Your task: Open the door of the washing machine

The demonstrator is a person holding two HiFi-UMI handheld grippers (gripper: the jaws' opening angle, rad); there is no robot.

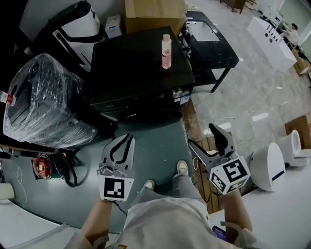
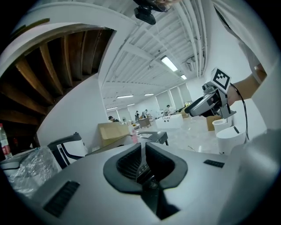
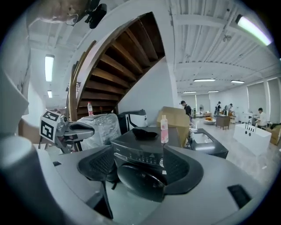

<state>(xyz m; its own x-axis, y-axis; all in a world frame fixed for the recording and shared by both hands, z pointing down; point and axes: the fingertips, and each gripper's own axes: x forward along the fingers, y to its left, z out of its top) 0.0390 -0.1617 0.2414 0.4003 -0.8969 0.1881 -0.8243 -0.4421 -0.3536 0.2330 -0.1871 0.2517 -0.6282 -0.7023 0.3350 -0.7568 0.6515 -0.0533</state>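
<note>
- Pressing jaws together on the left gripper (image 2: 143, 154), nothing between.
- Spreading jaws wide on the right gripper (image 3: 139, 154), gripping nothing.
- Facing the big black front-loading washing machine (image 1: 141, 63), well ahead, round dark door (image 3: 137, 176) closed.

Using the cardboard box (image 1: 155, 14) as my reference. A pink bottle (image 1: 166, 51) stands upright just on my side of it. A black low table (image 1: 214, 48) sits right of the box, and a white-and-black machine (image 1: 77, 26) left of it. The plastic-wrapped bundle (image 1: 46, 102) is further left and nearer me. A red item (image 1: 43, 165) lies on the floor nearer still. I see white rounded units (image 1: 269, 165) well right of the box, down my side. Wooden stairs (image 3: 118, 61) rise behind and left of the box.
</note>
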